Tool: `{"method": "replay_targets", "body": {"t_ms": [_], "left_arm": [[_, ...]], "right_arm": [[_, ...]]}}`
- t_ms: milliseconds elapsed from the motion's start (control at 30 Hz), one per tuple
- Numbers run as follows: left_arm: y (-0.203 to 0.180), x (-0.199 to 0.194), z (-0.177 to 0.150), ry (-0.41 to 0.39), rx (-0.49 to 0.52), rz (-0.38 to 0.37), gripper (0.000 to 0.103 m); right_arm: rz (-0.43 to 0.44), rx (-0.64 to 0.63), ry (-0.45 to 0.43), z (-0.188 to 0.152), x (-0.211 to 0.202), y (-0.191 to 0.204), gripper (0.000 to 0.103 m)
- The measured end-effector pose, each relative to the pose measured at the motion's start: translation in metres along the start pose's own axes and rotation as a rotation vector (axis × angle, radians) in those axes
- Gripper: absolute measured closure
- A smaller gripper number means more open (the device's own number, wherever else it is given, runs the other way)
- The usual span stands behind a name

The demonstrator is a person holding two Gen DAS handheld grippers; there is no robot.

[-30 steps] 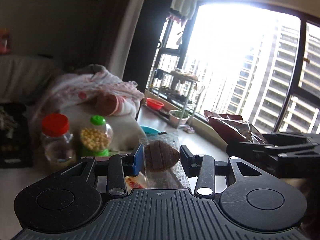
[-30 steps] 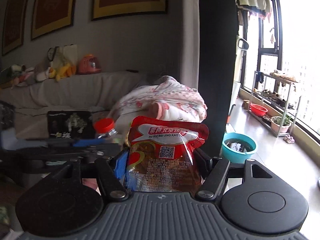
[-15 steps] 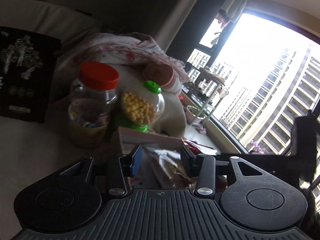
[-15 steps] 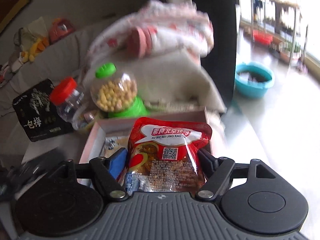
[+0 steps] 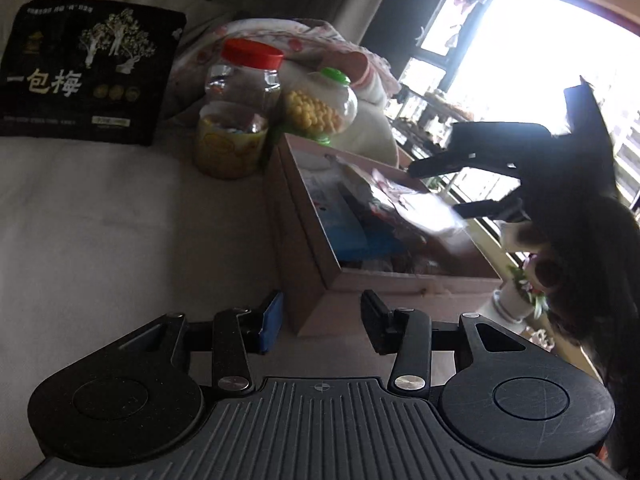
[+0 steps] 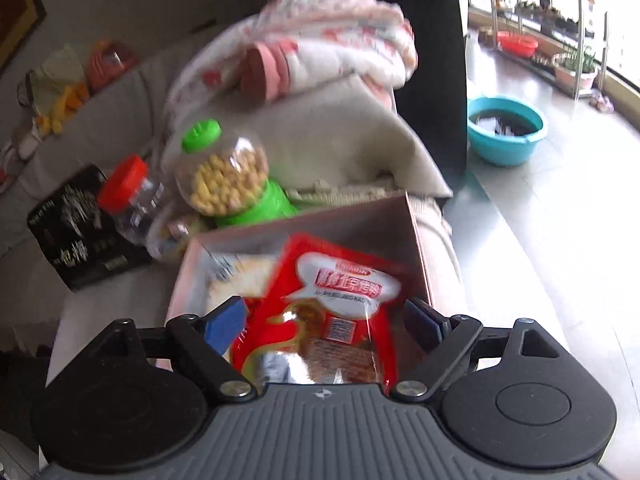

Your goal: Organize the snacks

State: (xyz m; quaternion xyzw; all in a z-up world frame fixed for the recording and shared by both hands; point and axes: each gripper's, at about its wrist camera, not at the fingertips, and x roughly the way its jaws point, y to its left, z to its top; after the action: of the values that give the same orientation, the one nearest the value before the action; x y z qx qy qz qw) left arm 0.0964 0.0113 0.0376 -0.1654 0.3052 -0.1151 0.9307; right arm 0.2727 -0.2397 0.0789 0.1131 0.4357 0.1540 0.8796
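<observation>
Two tools. Left tool (image 5: 320, 322): spread apart, empty, near corner of the cardboard box (image 5: 304, 240) just ahead. Right tool (image 6: 324, 324): jaws parted, red snack packet (image 6: 332, 312) loose between them over the box's opening, long axis pointing forward. Beyond the box: green-capped jar (image 6: 224, 176), red-lidded jar (image 6: 128, 196).

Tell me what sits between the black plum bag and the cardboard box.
In the left wrist view, the red-lidded jar stands between the black plum bag and the cardboard box, with the green-capped jar just behind the box's far corner.
</observation>
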Motion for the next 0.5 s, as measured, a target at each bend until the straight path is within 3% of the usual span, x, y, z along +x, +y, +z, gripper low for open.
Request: {"method": "replay_targets", "body": {"t_ms": [67, 200, 367, 433, 500], "left_arm": [[-0.007, -0.008, -0.001, -0.008, 0.017, -0.007, 0.055], [-0.023, -0.023, -0.004, -0.045, 0.067, 0.002, 0.055], [-0.045, -0.030, -0.042, -0.020, 0.161, 0.078, 0.055], [-0.049, -0.027, -0.058, -0.011, 0.172, 0.119, 0.055], [-0.053, -0.020, -0.069, 0.016, 0.174, 0.159, 0.055]], "right_arm": [[0.029, 0.025, -0.009, -0.006, -0.003, -0.005, 0.016], [0.015, -0.028, -0.145, -0.030, -0.042, 0.001, 0.016], [-0.105, -0.206, -0.335, -0.110, -0.090, 0.010, 0.015], [-0.107, -0.237, -0.341, -0.147, -0.096, 0.009, 0.012], [-0.085, -0.211, -0.289, -0.177, -0.094, 0.004, 0.012]]}}
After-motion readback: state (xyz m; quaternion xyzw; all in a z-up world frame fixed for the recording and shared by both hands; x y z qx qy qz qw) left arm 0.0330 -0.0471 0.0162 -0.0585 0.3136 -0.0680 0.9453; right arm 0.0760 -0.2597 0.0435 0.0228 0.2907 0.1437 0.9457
